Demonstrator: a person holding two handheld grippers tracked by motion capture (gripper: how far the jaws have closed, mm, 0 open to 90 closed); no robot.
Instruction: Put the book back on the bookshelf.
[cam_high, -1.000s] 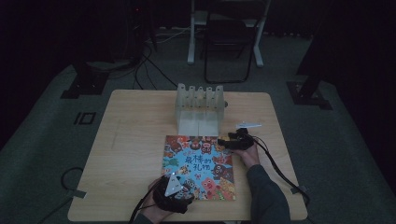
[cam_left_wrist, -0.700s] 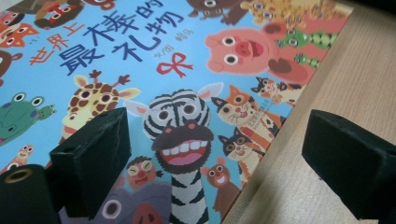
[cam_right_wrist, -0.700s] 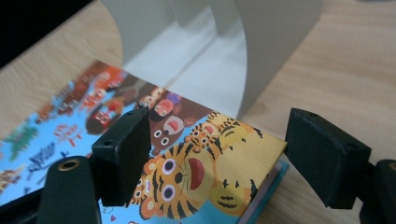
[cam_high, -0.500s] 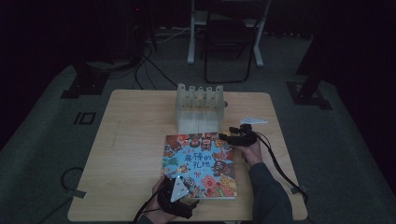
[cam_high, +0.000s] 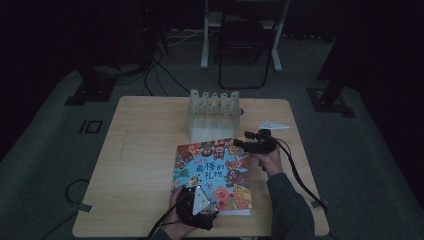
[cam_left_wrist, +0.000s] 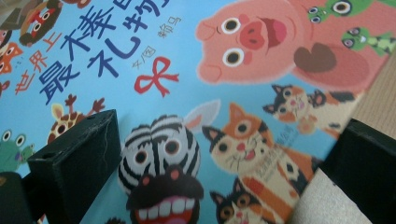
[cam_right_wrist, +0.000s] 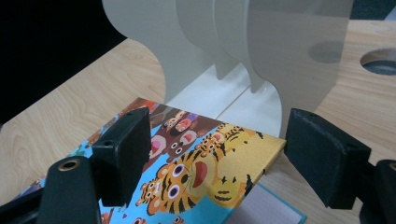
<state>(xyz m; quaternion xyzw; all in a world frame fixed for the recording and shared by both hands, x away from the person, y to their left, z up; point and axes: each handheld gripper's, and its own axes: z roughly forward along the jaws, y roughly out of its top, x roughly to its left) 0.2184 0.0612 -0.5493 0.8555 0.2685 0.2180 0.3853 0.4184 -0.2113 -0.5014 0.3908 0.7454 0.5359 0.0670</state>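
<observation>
A colourful picture book (cam_high: 215, 170) lies on the wooden table (cam_high: 145, 150), in front of a white divider rack (cam_high: 212, 115). My left gripper (cam_high: 189, 192) hovers at the book's near left corner. Its jaws have just been opening and now stand wide open (cam_left_wrist: 231, 126) above the cover (cam_left_wrist: 163, 70), with nothing pinched between them. My right gripper (cam_high: 240, 142) is at the book's far right corner. In the right gripper view it is open (cam_right_wrist: 217, 126), and the tiger-printed corner (cam_right_wrist: 219, 163) lies between the pads, slightly raised, with neither pad pressing on it. The rack (cam_right_wrist: 280, 46) stands just behind.
A small white folded paper (cam_high: 272, 125) lies on the table right of the rack. A round hole (cam_right_wrist: 378, 60) is cut in the tabletop near the rack. A chair (cam_high: 245, 45) and cables stand on the dark floor beyond the table.
My right gripper has risen a little at the book's far corner. My left hand has edged slightly right along the near edge.
</observation>
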